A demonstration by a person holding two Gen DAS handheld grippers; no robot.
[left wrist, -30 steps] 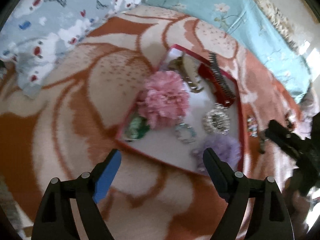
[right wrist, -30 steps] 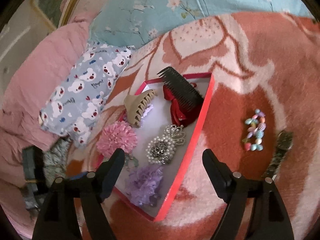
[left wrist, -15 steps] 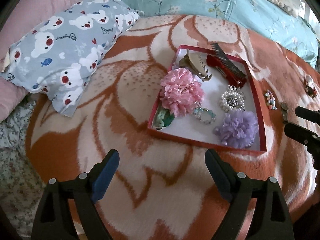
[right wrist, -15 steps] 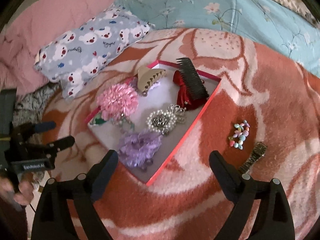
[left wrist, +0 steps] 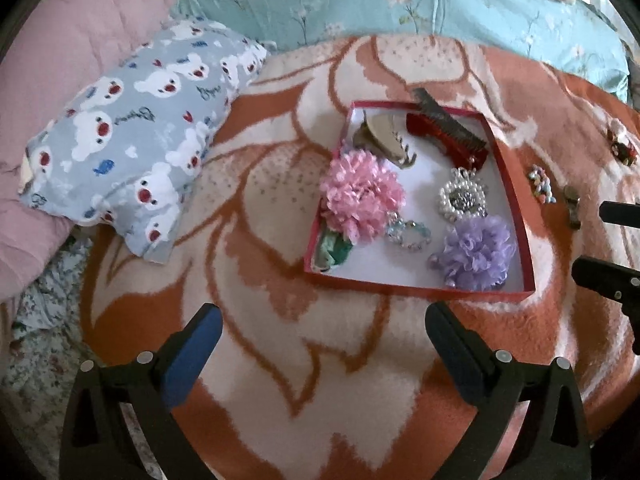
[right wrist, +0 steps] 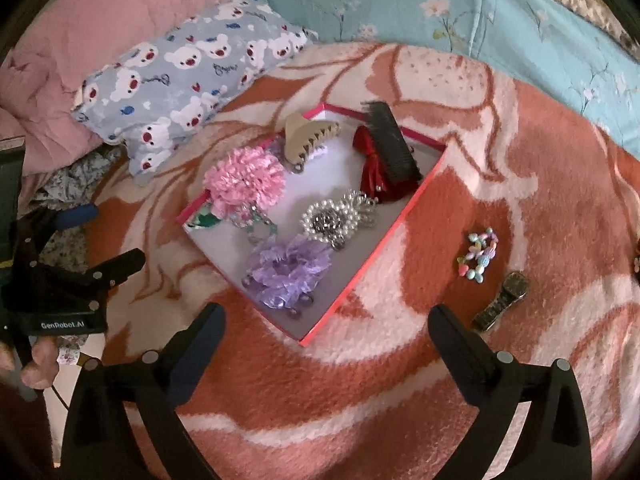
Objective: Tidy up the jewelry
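A red-rimmed tray [left wrist: 516,200] [right wrist: 376,252] lies on the orange and white blanket. It holds a pink flower [left wrist: 362,196] [right wrist: 246,180], a purple flower [left wrist: 476,254] [right wrist: 288,270], a pearl brooch [left wrist: 462,196] [right wrist: 336,218], a beige claw clip [left wrist: 384,136] [right wrist: 308,138], a red bow with a dark comb [left wrist: 448,134] [right wrist: 390,156] and a bead bracelet [left wrist: 408,234]. A pastel bead bracelet [left wrist: 542,184] [right wrist: 478,256] and a dark metal clip [left wrist: 572,206] [right wrist: 502,300] lie on the blanket right of the tray. My left gripper [left wrist: 320,344] and right gripper [right wrist: 324,340] are open and empty, above the blanket short of the tray.
A bear-print pillow [left wrist: 136,136] [right wrist: 188,80] lies left of the tray, pink bedding [left wrist: 60,52] behind it, a teal floral sheet [left wrist: 400,0] [right wrist: 460,12] at the back. A small red ornament [left wrist: 622,146] lies at the far right. The bed edge drops off at lower left.
Both grippers have pulled back and up from the tray, so it looks smaller and more of the bed shows. Both stay open and empty.
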